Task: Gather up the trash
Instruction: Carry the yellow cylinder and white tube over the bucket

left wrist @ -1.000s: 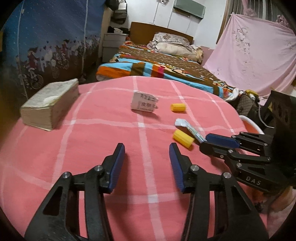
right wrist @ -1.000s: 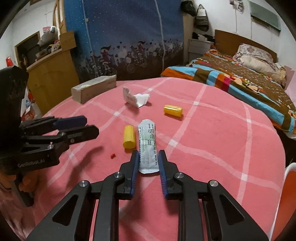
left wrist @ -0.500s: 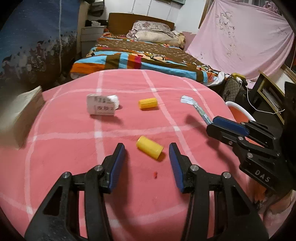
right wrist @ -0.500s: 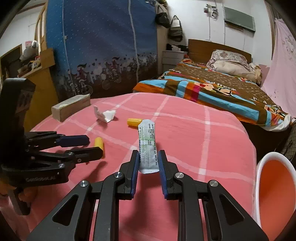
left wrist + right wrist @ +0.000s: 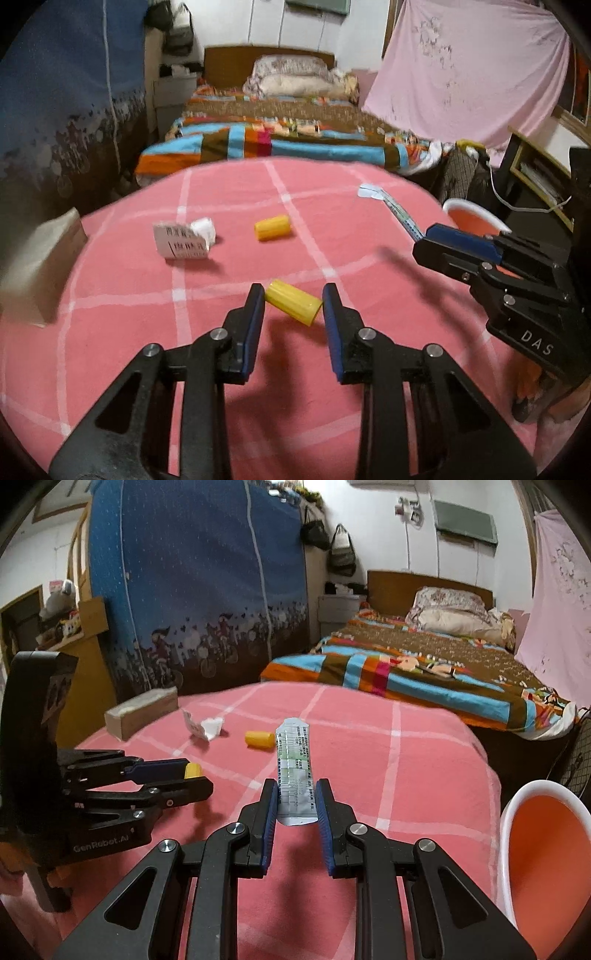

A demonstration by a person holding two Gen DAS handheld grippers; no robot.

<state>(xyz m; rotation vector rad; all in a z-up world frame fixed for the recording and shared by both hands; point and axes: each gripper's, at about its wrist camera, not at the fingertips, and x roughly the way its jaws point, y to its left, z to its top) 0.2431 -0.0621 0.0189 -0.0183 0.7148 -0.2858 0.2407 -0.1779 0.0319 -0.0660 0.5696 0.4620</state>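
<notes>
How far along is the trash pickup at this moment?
Nothing shows as binned yet; the orange bin's bottom is out of view. In hand: the right tool grips a flat printed sachet, and the left tool, jaws just closing, brackets a yellow plastic cylinder. Left on the pink bedspread: another yellow cylinder and a crumpled white paper box.

Left gripper [image 5: 293,306], right gripper [image 5: 296,799]: black frames, blue pads, silver screws; white "GenRobot.AI", "DAS" lettering.

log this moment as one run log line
left claw: closing on yellow tube | right claw: shut on sachet | bin: not reached
</notes>
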